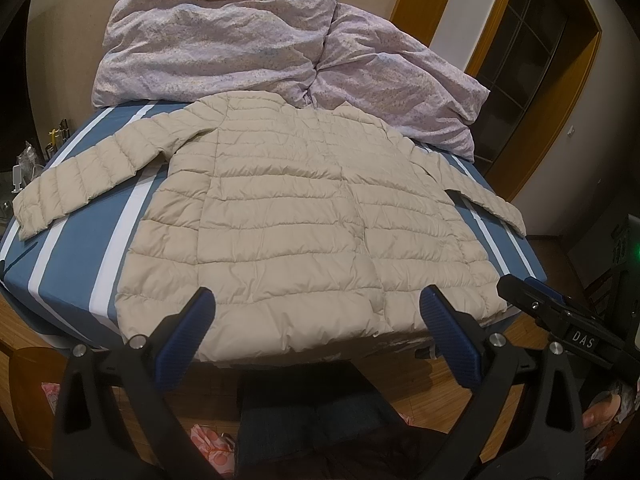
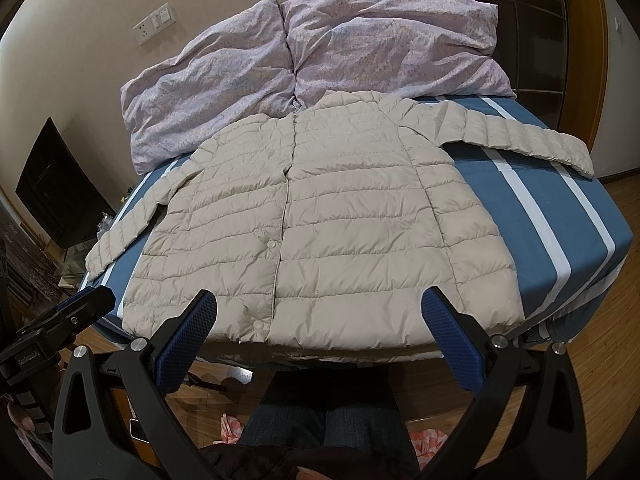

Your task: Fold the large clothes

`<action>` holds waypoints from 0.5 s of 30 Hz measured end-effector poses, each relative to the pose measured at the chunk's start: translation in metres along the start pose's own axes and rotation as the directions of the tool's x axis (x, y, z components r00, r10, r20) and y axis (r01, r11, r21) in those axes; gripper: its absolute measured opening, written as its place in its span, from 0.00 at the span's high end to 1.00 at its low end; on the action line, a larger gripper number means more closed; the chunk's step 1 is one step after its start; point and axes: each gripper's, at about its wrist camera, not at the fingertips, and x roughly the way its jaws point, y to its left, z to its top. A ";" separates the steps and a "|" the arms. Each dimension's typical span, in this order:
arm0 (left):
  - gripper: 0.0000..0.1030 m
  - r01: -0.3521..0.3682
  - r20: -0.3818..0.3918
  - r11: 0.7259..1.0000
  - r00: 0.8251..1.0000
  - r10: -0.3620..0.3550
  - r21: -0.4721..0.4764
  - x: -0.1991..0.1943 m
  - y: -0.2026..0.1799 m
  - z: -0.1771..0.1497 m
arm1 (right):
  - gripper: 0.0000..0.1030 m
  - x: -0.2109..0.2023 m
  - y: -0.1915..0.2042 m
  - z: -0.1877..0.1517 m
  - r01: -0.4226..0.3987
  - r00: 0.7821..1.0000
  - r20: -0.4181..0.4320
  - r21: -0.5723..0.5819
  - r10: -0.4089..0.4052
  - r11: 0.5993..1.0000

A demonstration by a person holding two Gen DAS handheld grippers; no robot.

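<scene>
Both of my tools hang above the near edge of the bed, fingers spread wide apart and holding nothing: the left tool (image 1: 318,320) over the hem, the right tool (image 2: 320,320) just beside it. My knees show below them.

Ahead lies the jacket (image 2: 316,216), a pale quilted one, spread flat and face up on the bed (image 2: 560,216) with its snap front closed. Its hem reaches the near edge and both sleeves are thrown outward, the left sleeve (image 1: 80,176) towards one side, the right sleeve (image 2: 528,140) towards the other. A crumpled quilt (image 1: 224,40) is heaped just behind the collar.

No fold is started, I judge. Slick, puffy cloth may slip from a shallow pinch, and a pull on the hem could drag the whole jacket off the edge. The collar could also catch on the quilt.
</scene>
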 end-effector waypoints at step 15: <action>0.02 0.000 0.000 1.000 1.000 0.000 0.001 0.000 0.000 0.000 | 0.01 -0.002 0.001 0.002 -0.003 1.000 -0.004 0.002 0.003 1.000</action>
